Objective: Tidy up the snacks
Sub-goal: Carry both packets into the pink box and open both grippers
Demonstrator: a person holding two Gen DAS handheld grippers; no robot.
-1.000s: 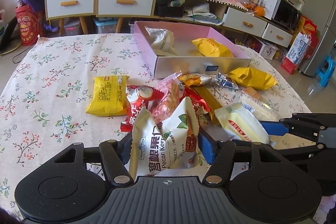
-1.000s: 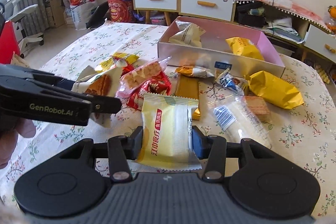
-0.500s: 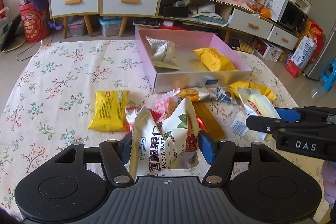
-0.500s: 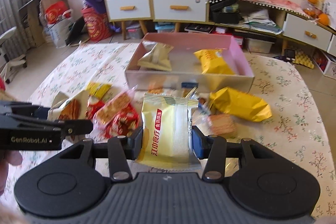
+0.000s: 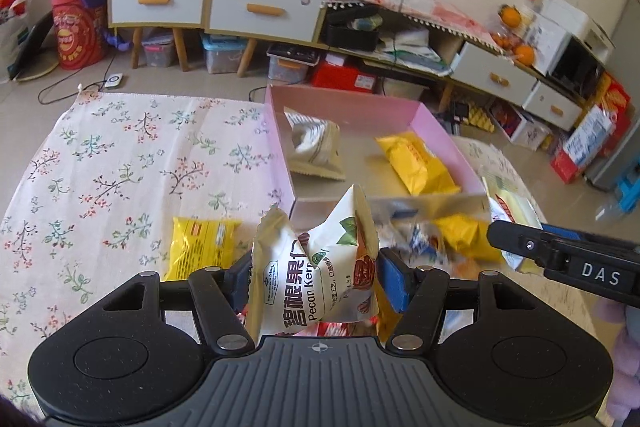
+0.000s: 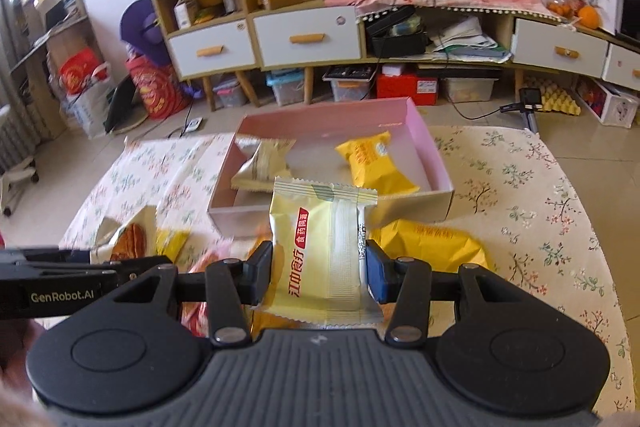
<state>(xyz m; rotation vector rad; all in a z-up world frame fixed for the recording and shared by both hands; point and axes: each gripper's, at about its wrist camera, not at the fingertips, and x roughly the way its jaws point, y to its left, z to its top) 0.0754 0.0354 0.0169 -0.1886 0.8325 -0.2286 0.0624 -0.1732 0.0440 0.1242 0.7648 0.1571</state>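
Pink box [image 6: 434, 163] is being filled: two packets inside, pecan packet [image 5: 316, 267] gripped by left tool [image 5: 316, 279], yellow biscuit packet [image 6: 320, 251] by right tool [image 6: 320, 267], several packets being left on the worktop [image 5: 120, 163].

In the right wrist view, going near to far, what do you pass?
Pale yellow snack packet in the right gripper → pink box's near wall → yellow packet inside it → white drawers.
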